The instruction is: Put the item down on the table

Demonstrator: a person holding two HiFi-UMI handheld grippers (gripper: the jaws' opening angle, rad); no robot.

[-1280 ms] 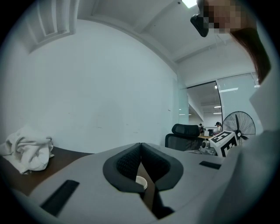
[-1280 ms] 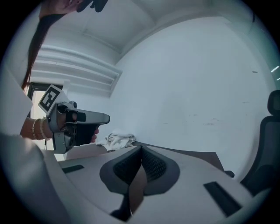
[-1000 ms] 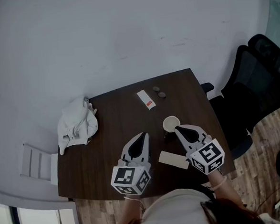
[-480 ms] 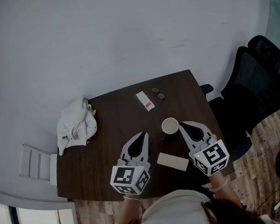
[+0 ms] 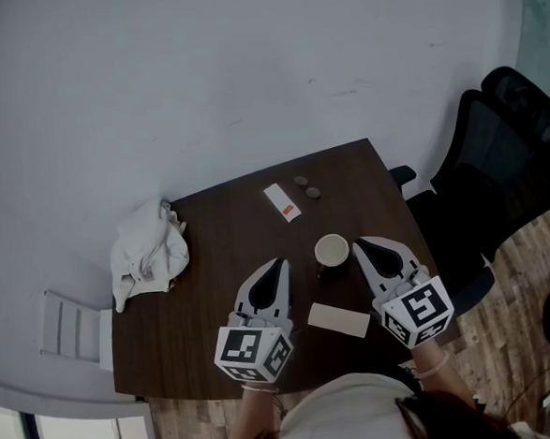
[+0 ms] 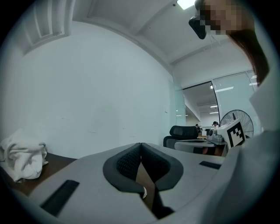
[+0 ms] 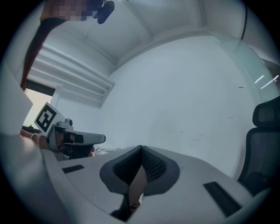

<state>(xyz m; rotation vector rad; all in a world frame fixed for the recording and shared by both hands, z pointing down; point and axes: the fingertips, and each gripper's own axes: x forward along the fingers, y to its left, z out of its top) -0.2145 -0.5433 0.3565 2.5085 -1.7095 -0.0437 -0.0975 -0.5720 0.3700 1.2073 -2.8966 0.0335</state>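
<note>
A white cup (image 5: 332,250) with a dark base stands upright on the dark wooden table (image 5: 229,228), right of the middle. My right gripper (image 5: 358,243) is just right of the cup, apart from it, its jaws shut with nothing between them (image 7: 141,151). My left gripper (image 5: 281,261) hovers over the table left of the cup, also shut and holding nothing (image 6: 140,146). A flat tan card (image 5: 339,319) lies on the table between the two grippers, near the front edge.
A crumpled white cloth (image 5: 146,251) lies at the table's left end. A white packet with a red mark (image 5: 282,202) and two small round things (image 5: 306,186) lie at the back. A black office chair (image 5: 497,170) stands right of the table.
My right gripper, whose tip was over the cup's rim a second ago, has drawn off to the right and stands apart from it. The left gripper has barely moved.
</note>
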